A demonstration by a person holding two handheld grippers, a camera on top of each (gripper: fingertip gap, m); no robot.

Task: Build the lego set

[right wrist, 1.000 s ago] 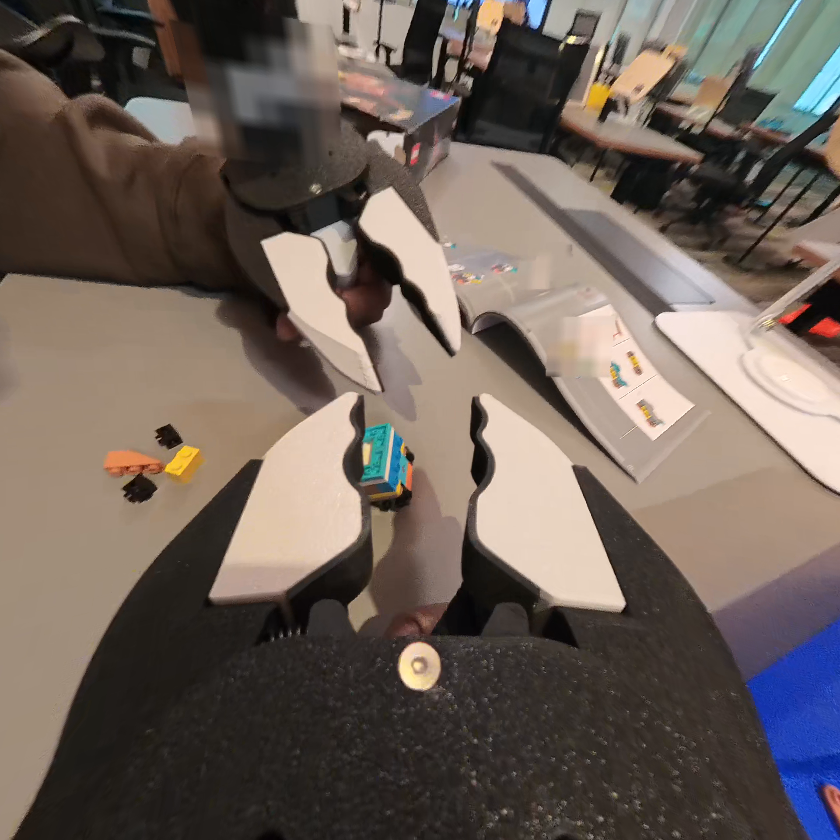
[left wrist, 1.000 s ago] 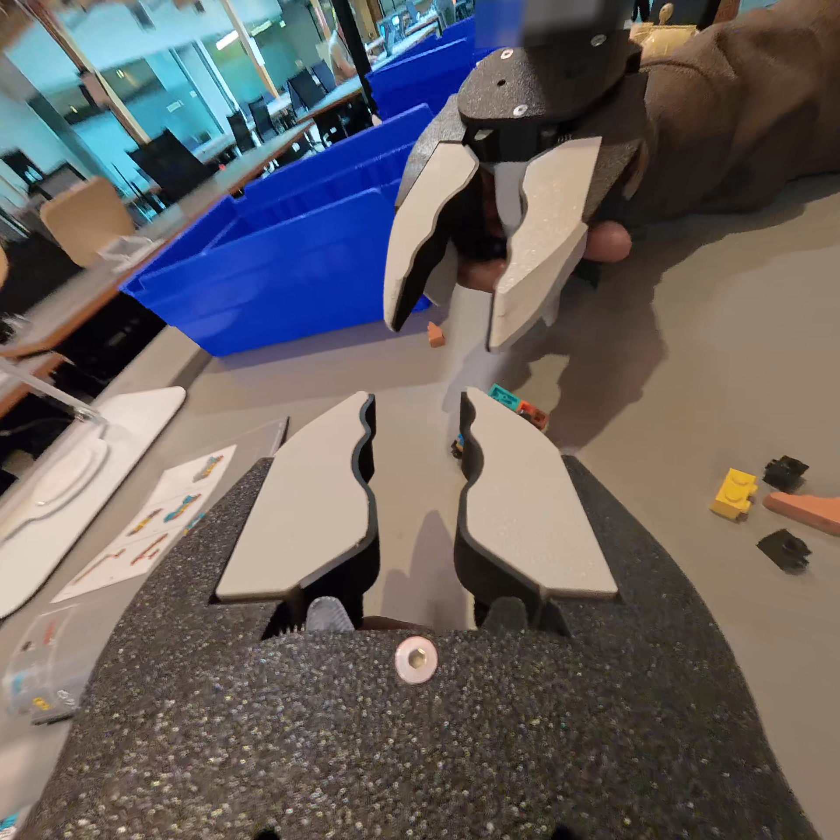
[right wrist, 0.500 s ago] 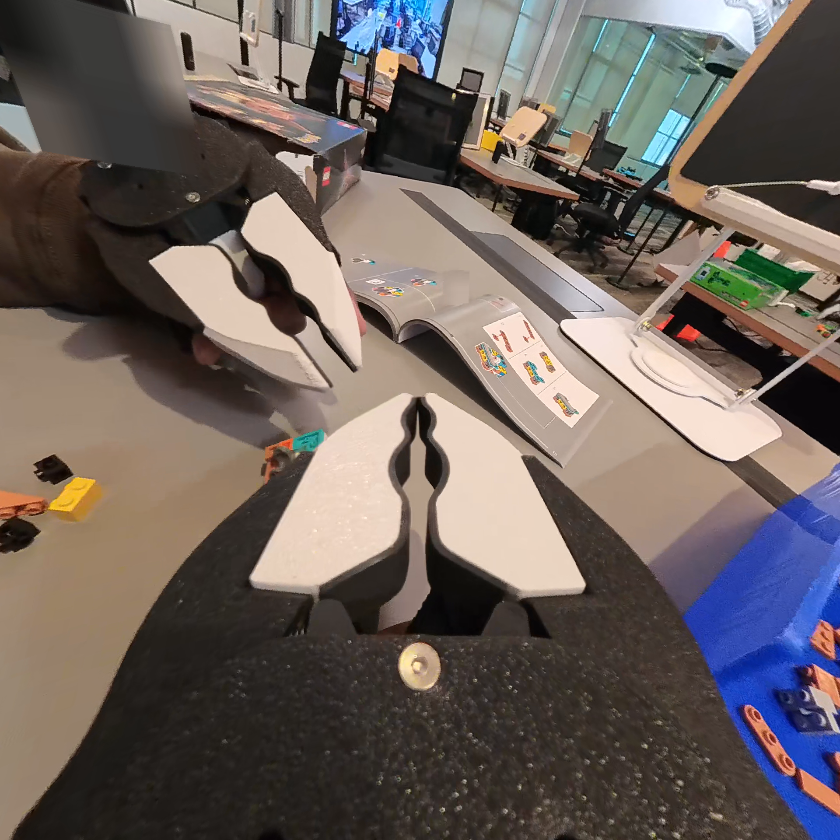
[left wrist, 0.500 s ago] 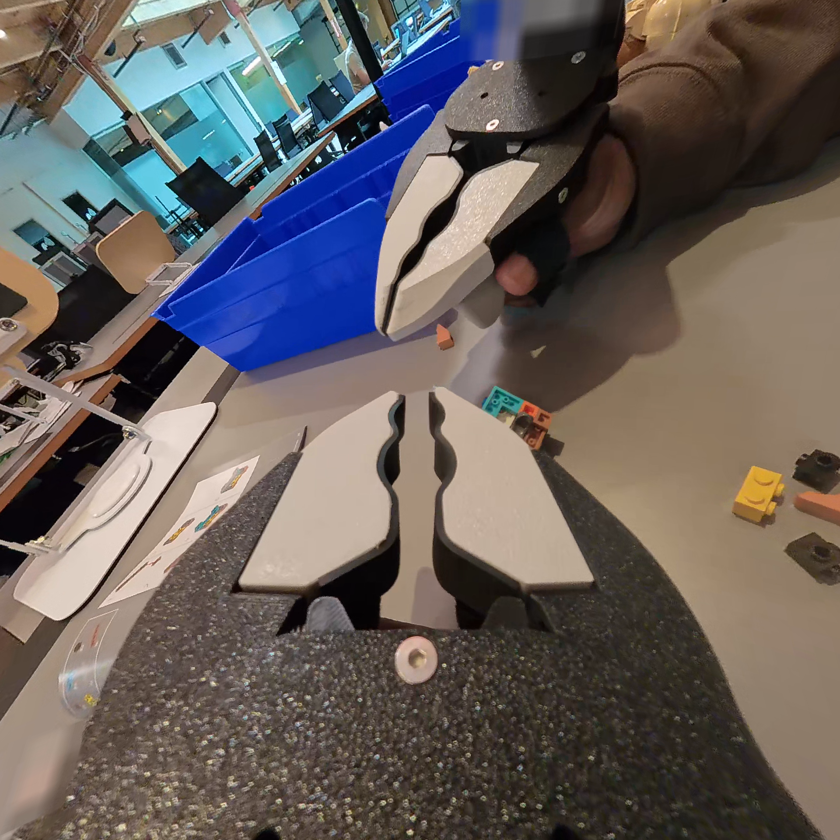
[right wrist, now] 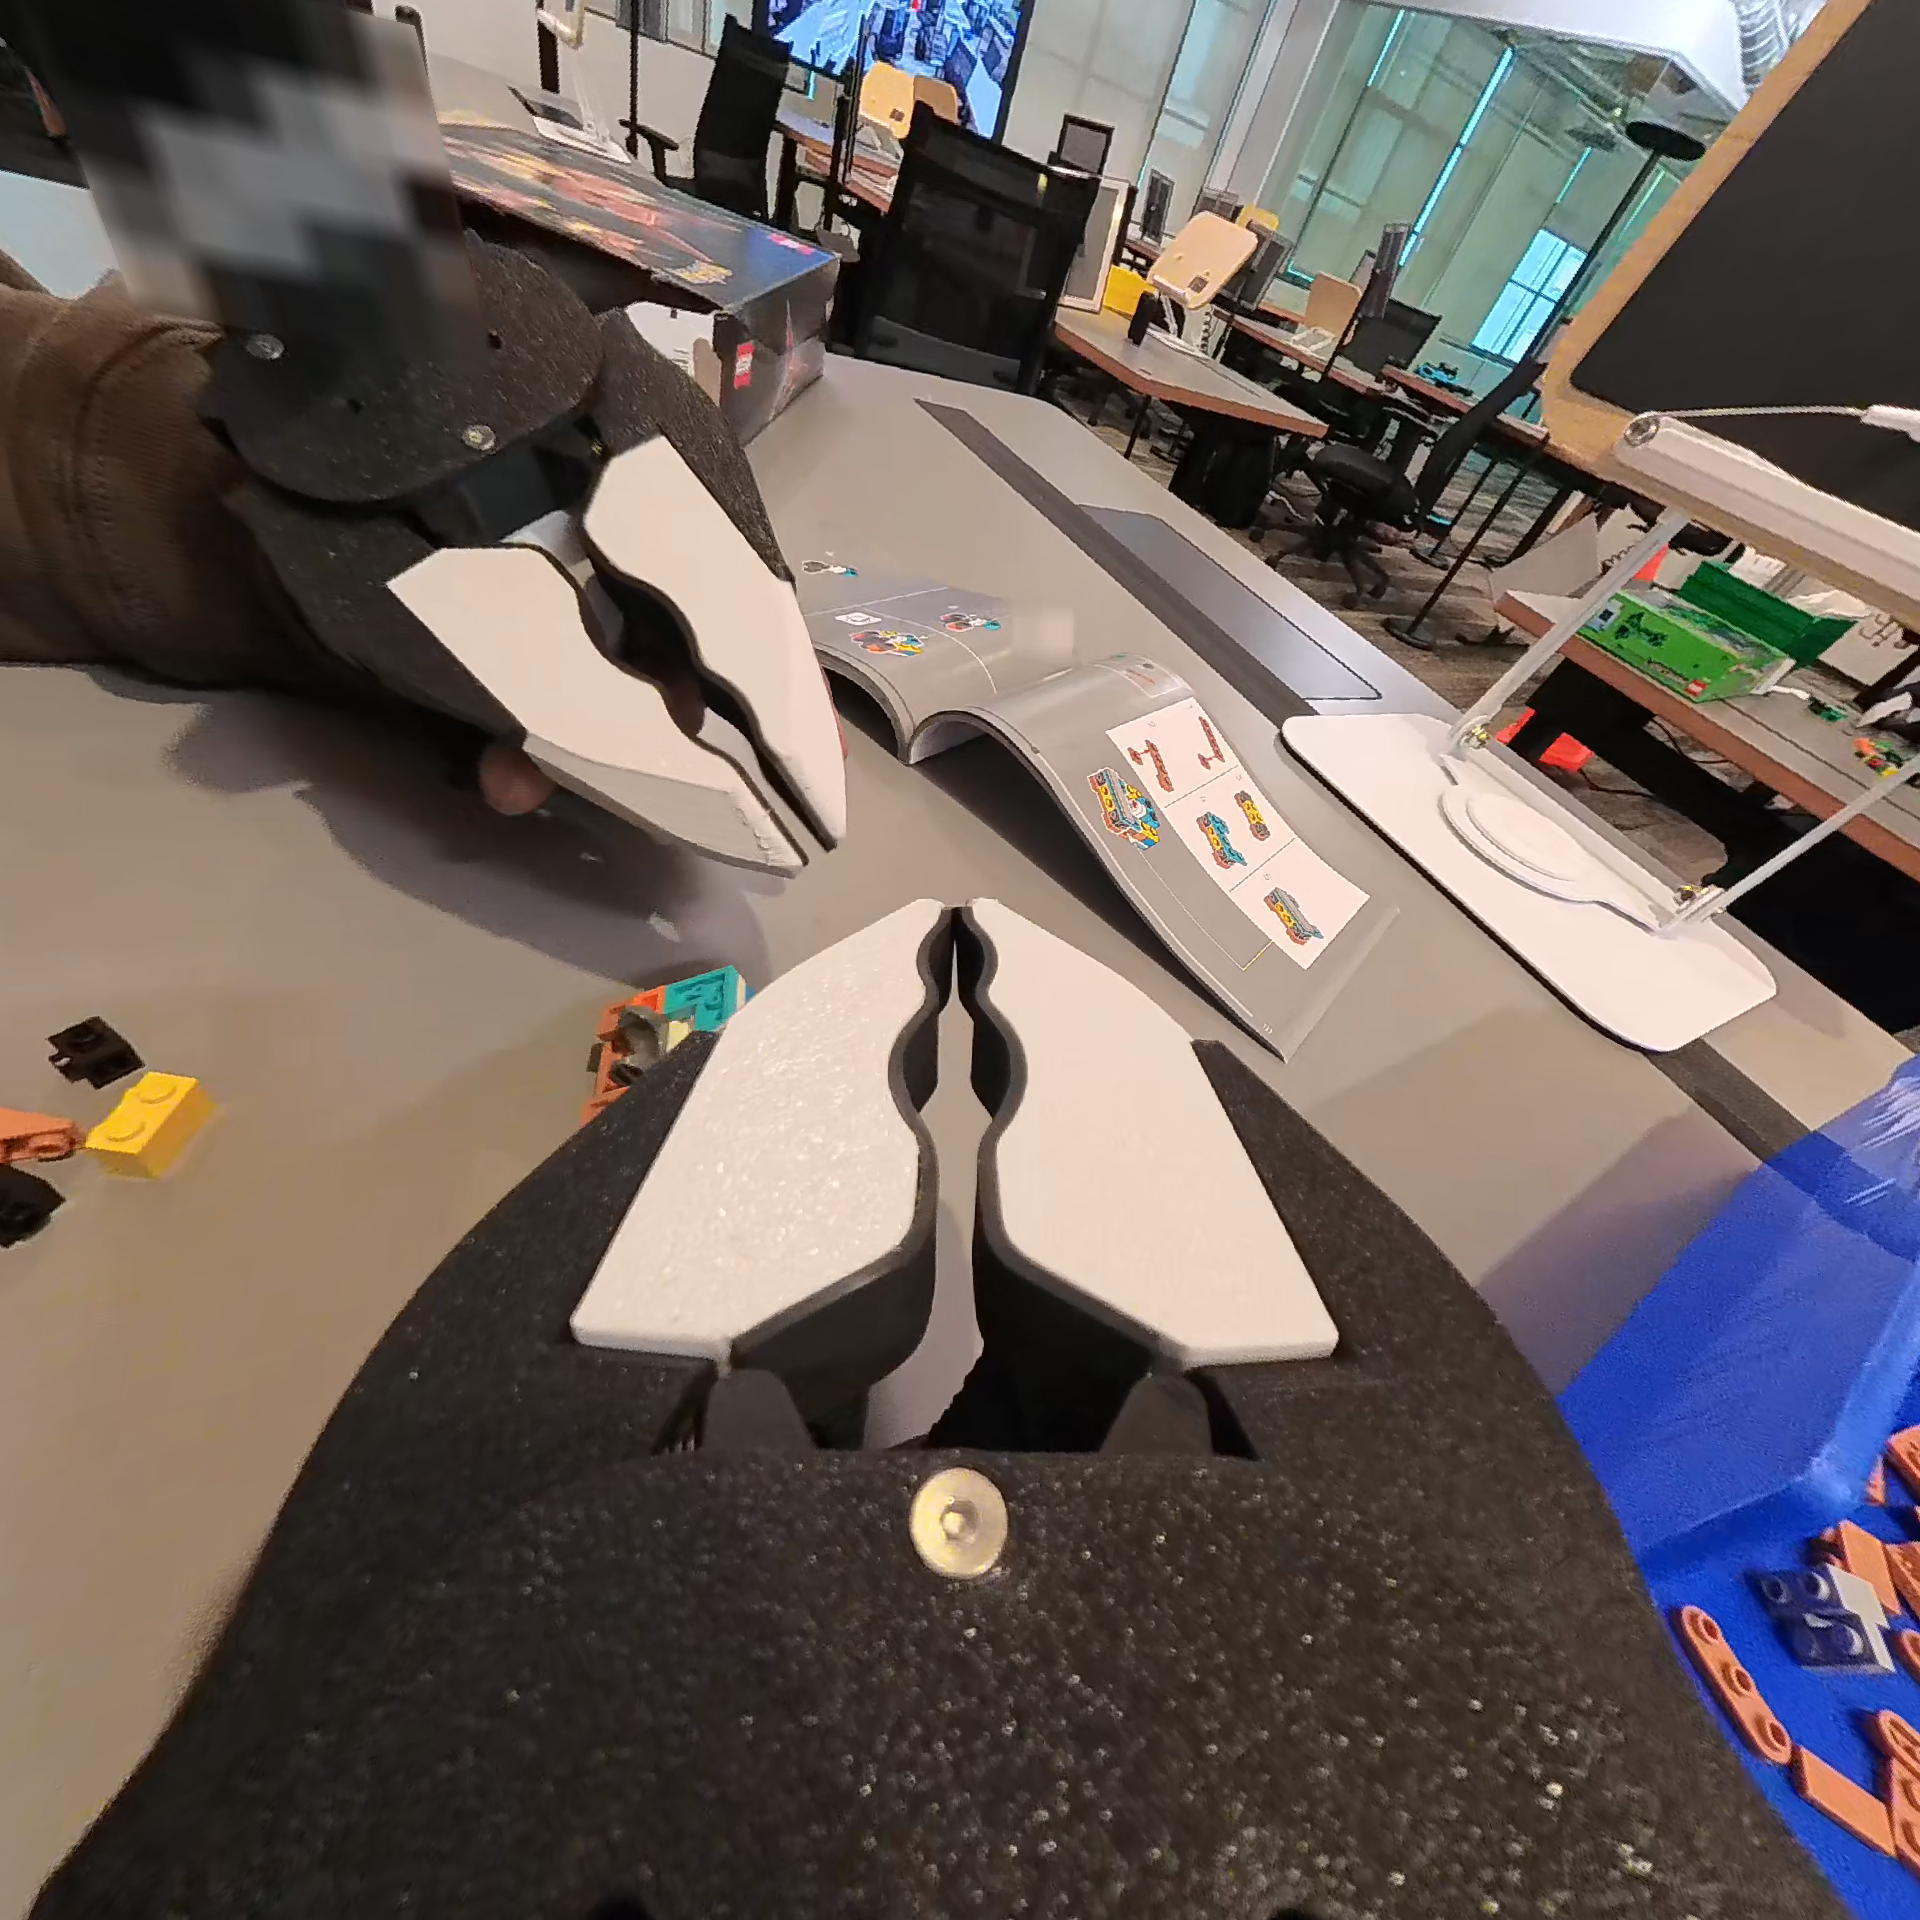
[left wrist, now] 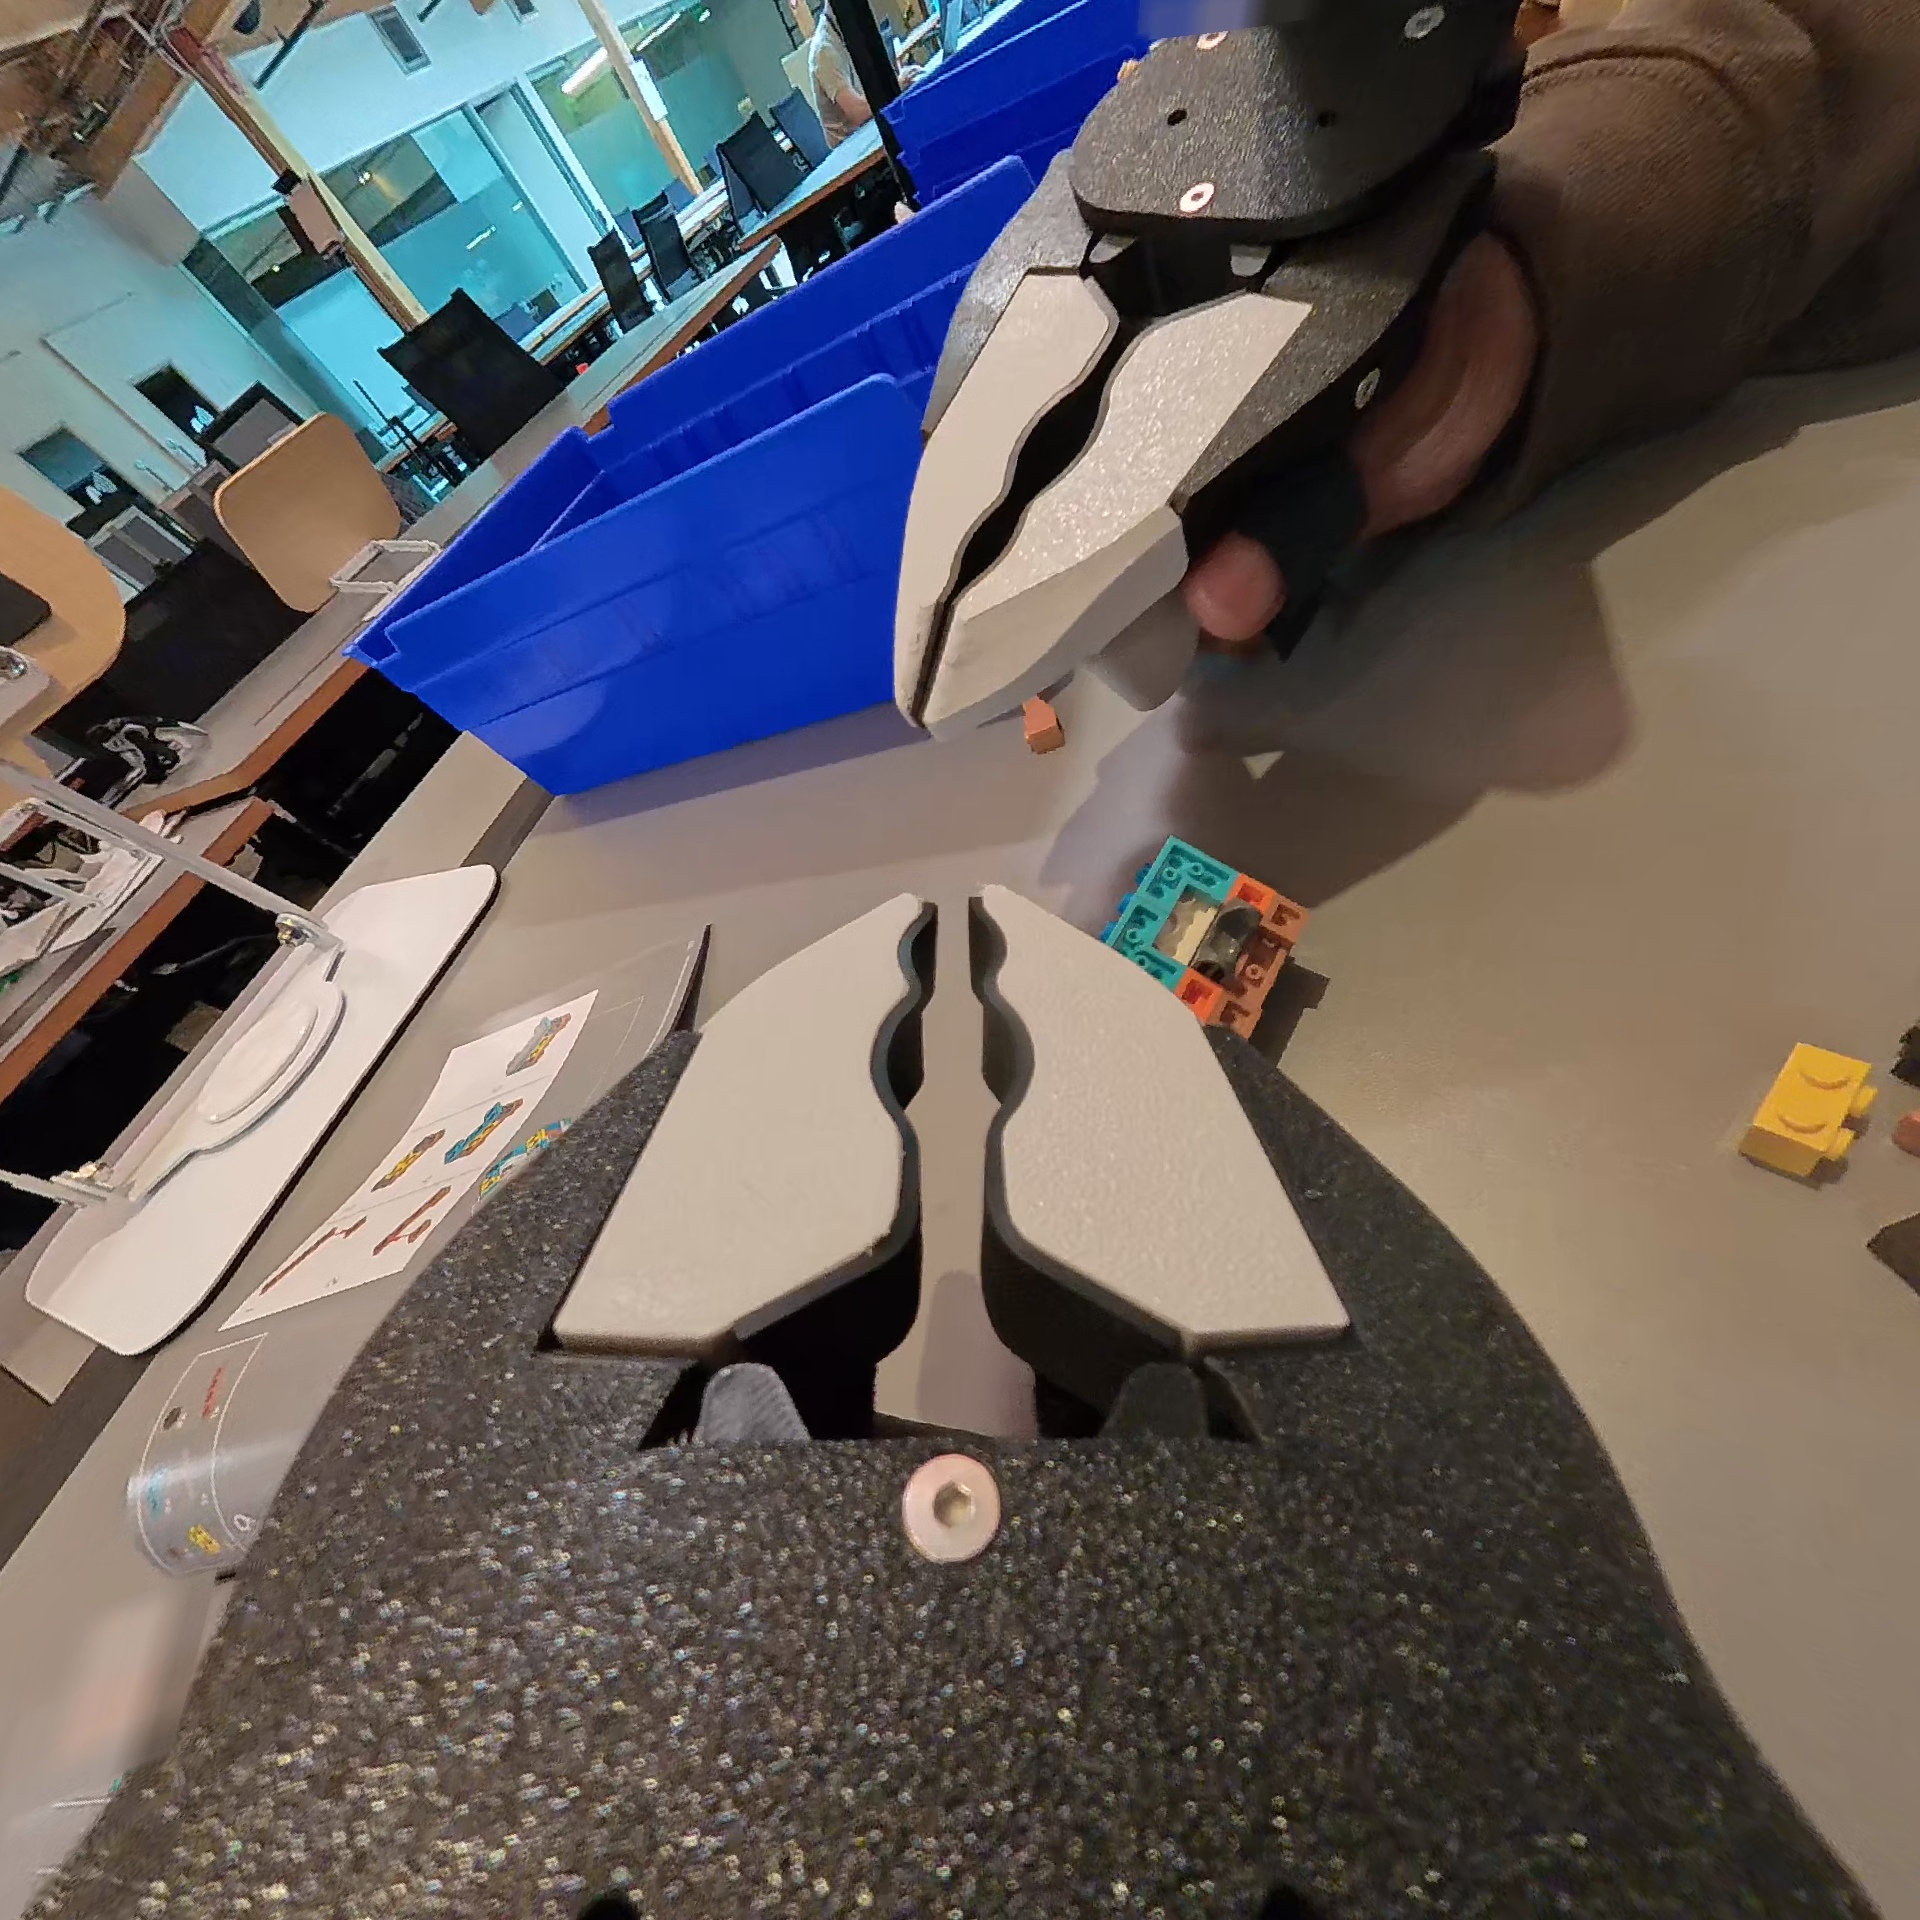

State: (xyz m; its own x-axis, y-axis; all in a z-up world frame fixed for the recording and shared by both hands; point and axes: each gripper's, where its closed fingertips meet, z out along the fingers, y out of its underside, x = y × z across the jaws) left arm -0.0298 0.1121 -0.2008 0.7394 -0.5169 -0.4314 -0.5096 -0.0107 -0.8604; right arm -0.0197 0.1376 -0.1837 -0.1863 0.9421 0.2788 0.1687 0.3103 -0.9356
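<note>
A small teal and orange lego build (left wrist: 1210, 956) lies on the grey table just right of my left gripper (left wrist: 951, 904), which is shut and empty. It also shows in the right wrist view (right wrist: 670, 1013), just left of my right gripper (right wrist: 956, 909), also shut and empty. Each gripper shows in the other's view, held above the table: the right one (left wrist: 925, 717) and the left one (right wrist: 805, 847). A yellow brick (right wrist: 151, 1122), an orange piece (right wrist: 31, 1132) and two black pieces (right wrist: 94, 1044) lie loose beyond the build.
Blue bins (left wrist: 707, 582) stand along the far edge; one (right wrist: 1766, 1351) holds several orange and dark pieces. An open instruction booklet (right wrist: 1143, 790), a white lamp base (right wrist: 1538, 862) and a set box (right wrist: 675, 260) sit on the table. A small orange piece (left wrist: 1042, 727) lies by the bins. My two grippers' fingertips are within a few centimetres of each other. About 12 centimetres separates my left fingertips from the yellow brick (right wrist: 151, 1122).
Both grippers went from open to shut. The right gripper drew back and up from the build, which now lies on the table outside its fingers.
</note>
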